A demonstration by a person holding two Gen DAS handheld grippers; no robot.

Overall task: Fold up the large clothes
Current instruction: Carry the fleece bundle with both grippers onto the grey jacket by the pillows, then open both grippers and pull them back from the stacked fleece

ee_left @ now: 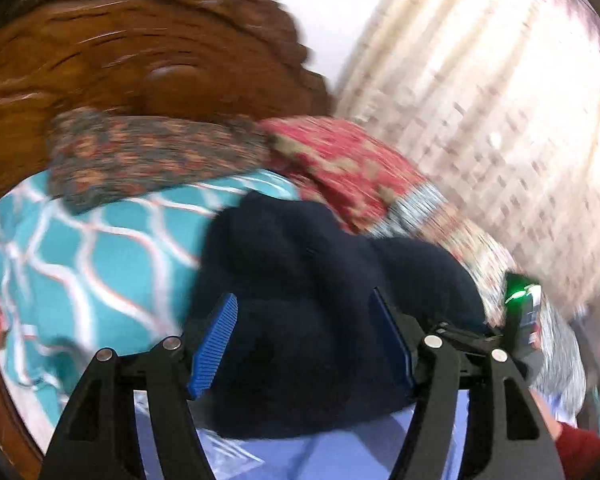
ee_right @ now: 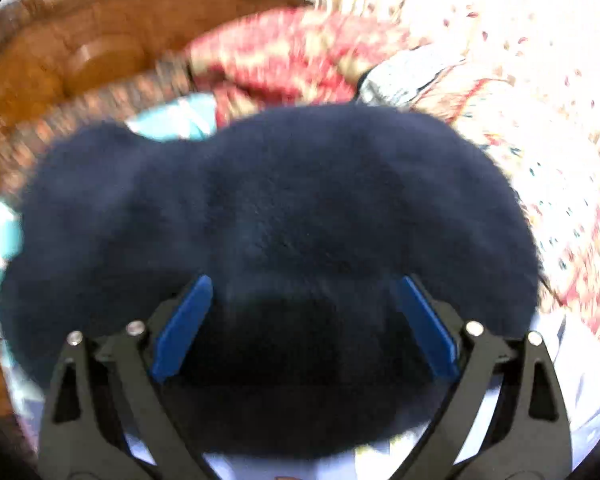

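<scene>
A dark navy fleece garment (ee_left: 312, 280) lies bunched on the bed, over a pale blue cloth (ee_left: 340, 452). My left gripper (ee_left: 303, 298) hovers at its near edge, blue pads (ee_left: 216, 344) spread wide and pressing on nothing, so it is open. In the right wrist view the same navy garment (ee_right: 268, 208) fills most of the picture. My right gripper (ee_right: 305, 280) stands open above it, its pads (ee_right: 184, 328) well apart with only the fleece surface showing between them. Both views are motion-blurred.
A teal sheet with a white lattice pattern (ee_left: 100, 248) covers the bed to the left. Red patterned pillows (ee_left: 340, 164) and a carved wooden headboard (ee_left: 120, 60) stand behind. A patterned curtain (ee_left: 500, 100) hangs on the right. A red sleeve (ee_left: 580, 448) shows at the lower right.
</scene>
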